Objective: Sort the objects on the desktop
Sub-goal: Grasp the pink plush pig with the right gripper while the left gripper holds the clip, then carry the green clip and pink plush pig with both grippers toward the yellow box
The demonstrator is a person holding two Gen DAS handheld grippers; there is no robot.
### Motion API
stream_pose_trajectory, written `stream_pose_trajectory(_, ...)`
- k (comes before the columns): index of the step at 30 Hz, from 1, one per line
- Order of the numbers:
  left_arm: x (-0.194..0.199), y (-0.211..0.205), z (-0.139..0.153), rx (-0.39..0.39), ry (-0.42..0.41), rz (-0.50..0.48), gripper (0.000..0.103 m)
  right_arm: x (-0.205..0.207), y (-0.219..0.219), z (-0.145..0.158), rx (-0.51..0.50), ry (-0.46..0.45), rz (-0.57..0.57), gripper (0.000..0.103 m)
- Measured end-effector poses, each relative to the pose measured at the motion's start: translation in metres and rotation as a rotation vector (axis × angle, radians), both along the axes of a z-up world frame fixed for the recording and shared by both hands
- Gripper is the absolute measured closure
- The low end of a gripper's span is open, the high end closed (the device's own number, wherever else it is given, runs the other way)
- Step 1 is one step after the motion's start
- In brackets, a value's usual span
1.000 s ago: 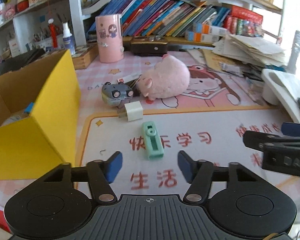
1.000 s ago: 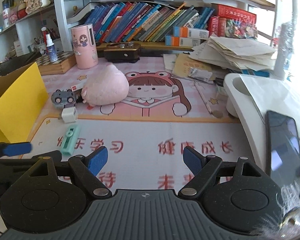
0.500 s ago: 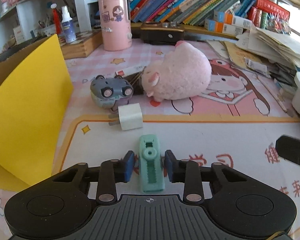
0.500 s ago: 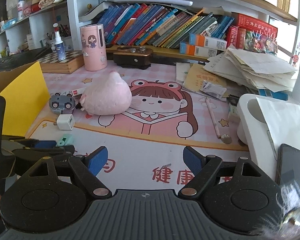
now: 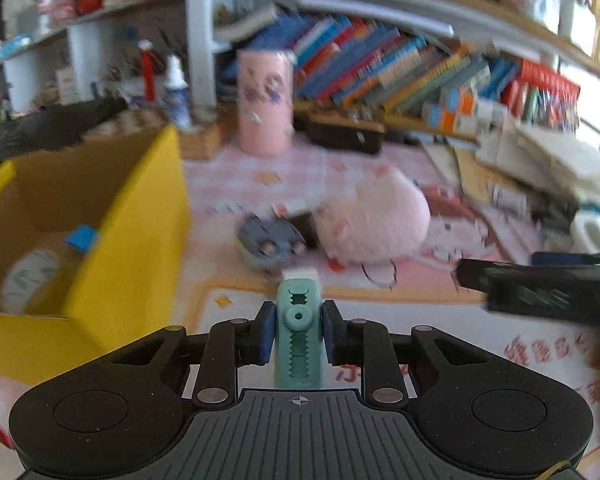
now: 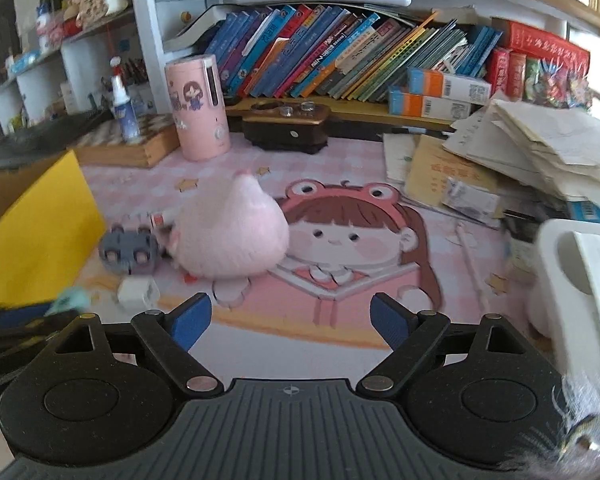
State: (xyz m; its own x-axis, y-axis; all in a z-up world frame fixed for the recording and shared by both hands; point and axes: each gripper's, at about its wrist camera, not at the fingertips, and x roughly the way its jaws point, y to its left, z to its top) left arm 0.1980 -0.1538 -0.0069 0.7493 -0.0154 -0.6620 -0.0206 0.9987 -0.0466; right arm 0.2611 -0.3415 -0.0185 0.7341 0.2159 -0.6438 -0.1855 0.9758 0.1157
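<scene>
The left gripper (image 5: 297, 330) clamps the green correction tape (image 5: 298, 332), lifted off the mat; next, carry it to the yellow box (image 5: 140, 216) at ten o'clock (probably). The right gripper (image 6: 290, 320), jaws just widening, holds nothing.

A pink cartoon desk mat (image 6: 260, 344) covers the desk. On it, left of the pink plush (image 6: 230, 236), sit a grey toy car (image 6: 128, 250), a white plug (image 6: 138, 294), seemingly, and a yellow box (image 6: 40, 236).
</scene>
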Motion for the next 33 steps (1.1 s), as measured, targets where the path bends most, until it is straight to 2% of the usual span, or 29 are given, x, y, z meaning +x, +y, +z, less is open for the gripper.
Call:
stream_pose_trajectory(2,-0.01,0.007,0.011,-0.011,-0.019,0.012,0.08,0.015,0.004,0.0,0.031,-0.006,0.009,0.013)
stream_pose_trajectory(11,-0.038,0.02,0.045,-0.008,-0.096,0.05,0.08,0.092,0.037,-0.01,0.067,-0.012,0.089,0.014)
stream_pose_trajectory(15,-0.045,0.027,0.051,-0.028,-0.12,0.077,0.08,0.108,0.049,-0.028,0.02,-0.007,0.107,0.017)
stream_pose_trajectory(18,-0.052,0.029,0.051,-0.02,-0.143,0.09,0.08,0.103,0.054,-0.036,-0.003,-0.09,0.167,0.023)
stream_pose_trajectory(19,-0.053,0.029,0.052,-0.02,-0.145,0.095,0.08,0.101,0.053,-0.037,0.011,-0.094,0.192,0.034)
stream_pose_trajectory(23,-0.056,0.03,0.053,-0.027,-0.149,0.101,0.08,0.097,0.048,-0.026,0.033,-0.104,0.189,0.055)
stream_pose_trajectory(29,-0.056,0.026,0.056,-0.056,-0.174,0.088,0.08,0.061,0.024,0.001,0.052,-0.204,0.123,0.057)
stream_pose_trajectory(33,-0.056,0.02,0.055,-0.071,-0.179,0.052,0.08,0.033,0.001,0.012,0.092,-0.186,0.064,0.057)
